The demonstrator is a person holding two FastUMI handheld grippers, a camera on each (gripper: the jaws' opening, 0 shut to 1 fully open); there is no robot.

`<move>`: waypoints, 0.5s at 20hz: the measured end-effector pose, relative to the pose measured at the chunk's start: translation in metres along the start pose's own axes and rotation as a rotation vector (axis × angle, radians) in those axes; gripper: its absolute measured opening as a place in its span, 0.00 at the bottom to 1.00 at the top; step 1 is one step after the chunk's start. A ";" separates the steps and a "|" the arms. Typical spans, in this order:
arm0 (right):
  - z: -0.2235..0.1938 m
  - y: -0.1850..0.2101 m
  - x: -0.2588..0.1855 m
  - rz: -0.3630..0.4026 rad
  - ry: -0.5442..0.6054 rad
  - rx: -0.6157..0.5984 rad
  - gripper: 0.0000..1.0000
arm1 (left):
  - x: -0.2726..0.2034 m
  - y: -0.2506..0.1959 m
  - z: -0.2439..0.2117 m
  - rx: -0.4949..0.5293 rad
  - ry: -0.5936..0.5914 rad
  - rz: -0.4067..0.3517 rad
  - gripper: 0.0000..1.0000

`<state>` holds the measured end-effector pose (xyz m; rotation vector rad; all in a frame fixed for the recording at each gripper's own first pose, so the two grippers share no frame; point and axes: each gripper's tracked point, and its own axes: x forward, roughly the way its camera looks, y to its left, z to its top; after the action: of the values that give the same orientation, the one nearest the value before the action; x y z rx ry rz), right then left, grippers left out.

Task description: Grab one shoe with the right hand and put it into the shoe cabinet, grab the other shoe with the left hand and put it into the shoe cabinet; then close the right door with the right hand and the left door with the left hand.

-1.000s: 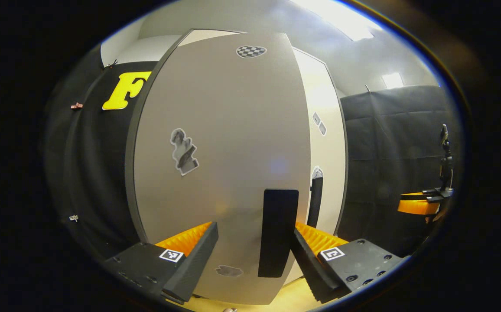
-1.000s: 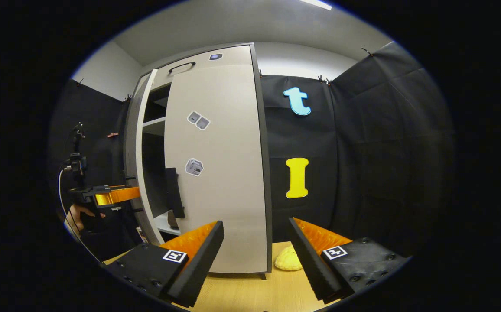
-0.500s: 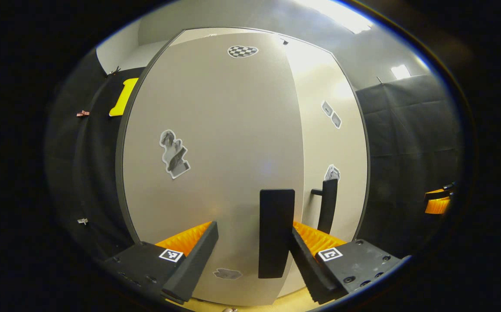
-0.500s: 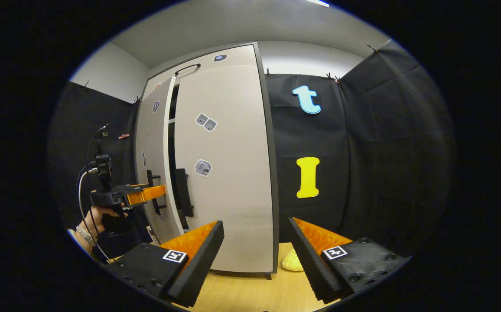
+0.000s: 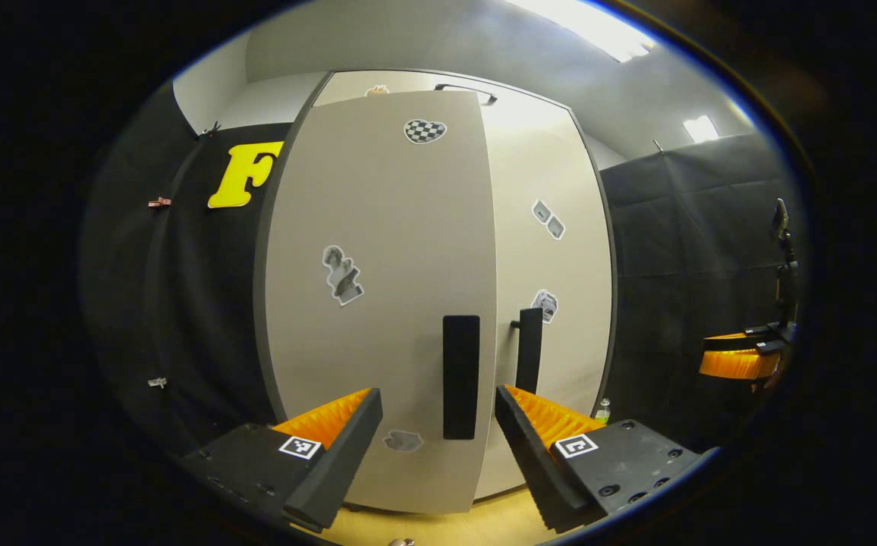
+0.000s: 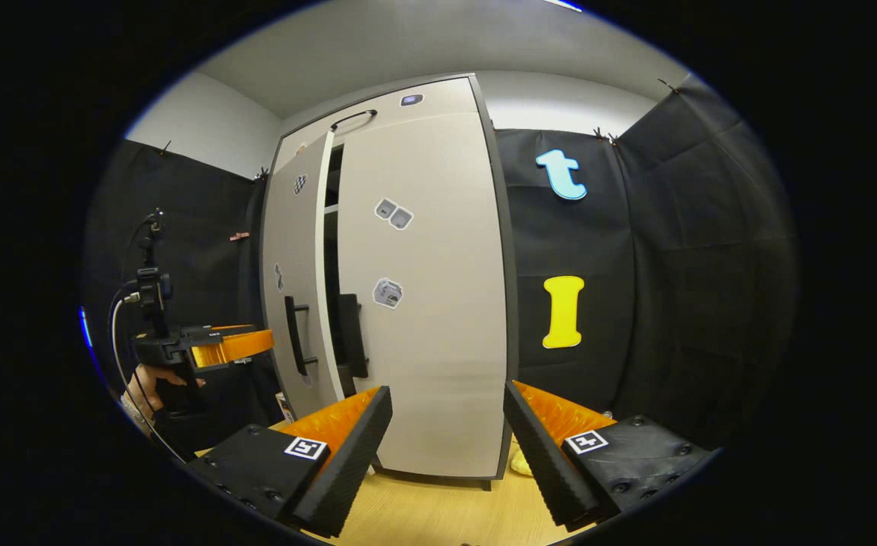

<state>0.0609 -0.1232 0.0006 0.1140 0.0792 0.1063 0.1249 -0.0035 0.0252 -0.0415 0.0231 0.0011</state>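
The tall grey shoe cabinet stands ahead. In the left gripper view its left door [image 5: 378, 288] faces me, with a dark handle [image 5: 460, 377] next to the right door's handle [image 5: 528, 350]. My left gripper [image 5: 438, 447] is open, a short way back from the left door and touching nothing. In the right gripper view the right door [image 6: 431, 303] lies flat against the cabinet, and the left door [image 6: 290, 250] stands slightly ajar with a narrow dark gap [image 6: 332, 250]. My right gripper [image 6: 446, 447] is open, holding nothing. The left gripper [image 6: 215, 349], held by a hand, hovers beside the left door.
Black cloth walls close in on both sides of the cabinet. The floor [image 6: 423, 516] is light wood. A pale yellow lump [image 6: 518, 464] lies on it by the cabinet's right corner. A small bottle [image 5: 602, 411] stands low beside the cabinet. The right gripper [image 5: 738, 356] shows far right.
The left door swung from wide open to almost shut. My left gripper then drew back from the door. The right gripper shifted slightly, its jaws unchanged.
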 end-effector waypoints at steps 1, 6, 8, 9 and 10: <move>0.000 0.004 0.000 0.006 -0.001 -0.005 0.98 | -0.007 0.003 0.000 -0.005 -0.002 0.002 0.95; 0.001 0.024 0.000 0.034 -0.006 -0.008 0.98 | -0.036 0.016 -0.001 -0.004 0.008 0.018 0.95; 0.002 0.031 0.000 0.039 -0.011 -0.025 0.98 | -0.042 0.019 -0.002 -0.005 0.014 0.017 0.95; 0.002 0.034 0.000 0.041 -0.012 -0.030 0.98 | -0.044 0.020 -0.003 -0.008 0.018 0.015 0.95; 0.002 0.036 0.000 0.044 -0.013 -0.032 0.98 | -0.046 0.020 -0.003 -0.012 0.020 0.012 0.95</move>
<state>0.0570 -0.0880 0.0073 0.0843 0.0623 0.1503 0.0786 0.0159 0.0225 -0.0537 0.0434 0.0126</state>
